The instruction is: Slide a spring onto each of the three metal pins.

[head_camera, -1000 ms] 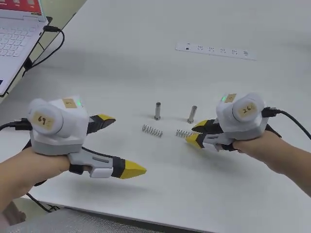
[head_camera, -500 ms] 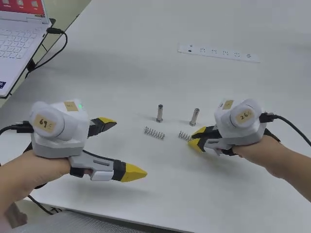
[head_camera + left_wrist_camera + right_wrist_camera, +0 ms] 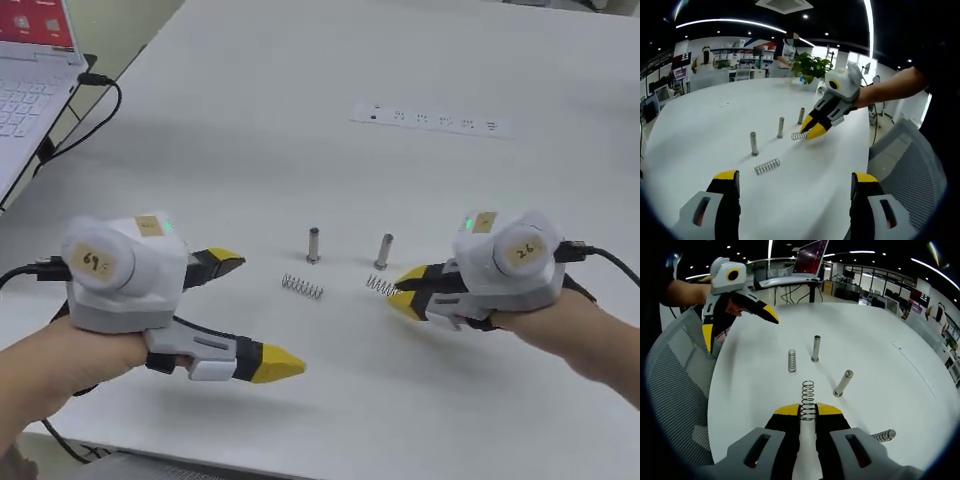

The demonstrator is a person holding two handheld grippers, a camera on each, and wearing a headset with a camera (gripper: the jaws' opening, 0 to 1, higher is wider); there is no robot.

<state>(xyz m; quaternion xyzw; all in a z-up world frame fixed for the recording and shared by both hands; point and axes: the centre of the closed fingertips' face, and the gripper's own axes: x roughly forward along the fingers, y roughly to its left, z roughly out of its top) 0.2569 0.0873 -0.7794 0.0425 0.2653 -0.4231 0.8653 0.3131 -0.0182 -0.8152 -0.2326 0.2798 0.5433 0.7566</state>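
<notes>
The right gripper [image 3: 402,291] pinches a spring [image 3: 808,396] by its near end, leaving the rest poking forward past the tips, free to slip over the pin [image 3: 842,382] just ahead, while the left gripper [image 3: 270,315] hovers opposite, empty, its jaws spread wide, a second spring [image 3: 301,287] lying between them.

Two pins stand side by side mid-table [image 3: 250,150], the left pin [image 3: 313,245] apart from the right pin [image 3: 384,252]. The loose spring [image 3: 301,287] lies just in front of the left pin, on your side. Your right gripper [image 3: 398,292] sits to its right, with the held spring [image 3: 380,285] pinched at its tips, just before the right pin. In the left gripper view a third pin [image 3: 801,115] continues the row, close beside those tips. Your left gripper [image 3: 265,315] is well left of both springs. The power strip [image 3: 430,120] lies far behind the pins, and the laptop [image 3: 25,90] is at far left.
</notes>
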